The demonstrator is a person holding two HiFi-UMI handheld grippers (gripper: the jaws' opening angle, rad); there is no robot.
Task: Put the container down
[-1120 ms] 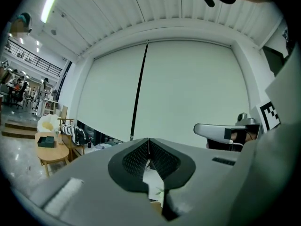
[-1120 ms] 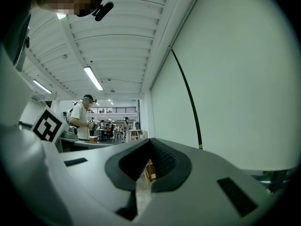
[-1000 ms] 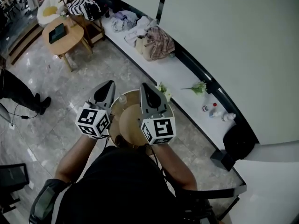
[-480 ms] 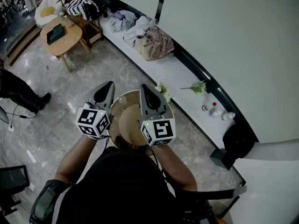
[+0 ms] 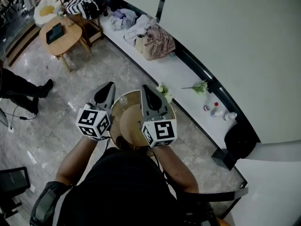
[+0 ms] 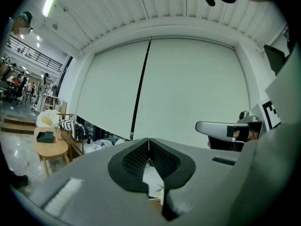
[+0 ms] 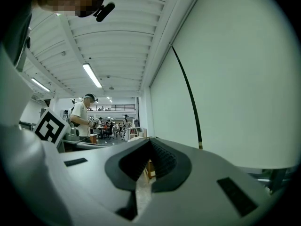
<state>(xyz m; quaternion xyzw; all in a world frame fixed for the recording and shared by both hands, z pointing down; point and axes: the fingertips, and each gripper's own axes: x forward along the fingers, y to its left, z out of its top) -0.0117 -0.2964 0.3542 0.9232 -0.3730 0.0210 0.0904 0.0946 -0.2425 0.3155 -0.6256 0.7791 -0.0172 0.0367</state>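
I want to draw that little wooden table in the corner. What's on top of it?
A flat dark thing, maybe a tablet, lies on the little wooden table. The tabletop covers whatever is under it.

White ledge point(image 5: 181, 76) carries a green sprig point(image 5: 201, 87). Clothes pile point(image 5: 153, 41) lies well apart from the sprig; small bottles point(image 5: 212, 110) stand near it, opposite side.

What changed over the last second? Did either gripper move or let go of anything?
Only the bystander's shoe at the left edge moved, stepping up the picture. The left gripper and right gripper stayed where they were by the round table, jaws together on nothing.
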